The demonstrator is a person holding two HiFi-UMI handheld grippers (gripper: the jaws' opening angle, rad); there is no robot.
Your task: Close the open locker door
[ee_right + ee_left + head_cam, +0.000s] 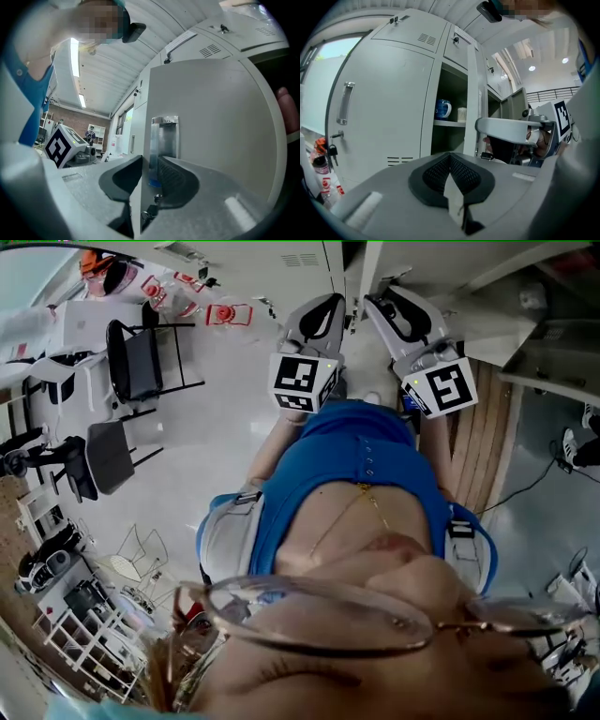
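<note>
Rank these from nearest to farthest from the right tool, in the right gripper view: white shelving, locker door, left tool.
1. locker door, its edge between the jaws.
2. left tool, beside it at the left.
3. white shelving, far back at left.

Plenty of background stuff can be seen here. A black folding chair (141, 357) is parked on the pale floor (216, 418), and a second chair (111, 456) is set nearer. Bottles with red labels (228, 314) are scattered just past them. A white wire rack (89, 634) is tucked into the lower left corner. Wooden boards (483, 446) are seen at the right, with a black cable (525, 488) trailed beside them. A blue mug (442, 109) and a white cup (461, 114) are kept side by side on a shelf (449, 123) inside the open locker (450, 140). Keys (332, 151) are left hanging from a closed door (379, 108). A brick wall (65, 117) is glimpsed far off.
</note>
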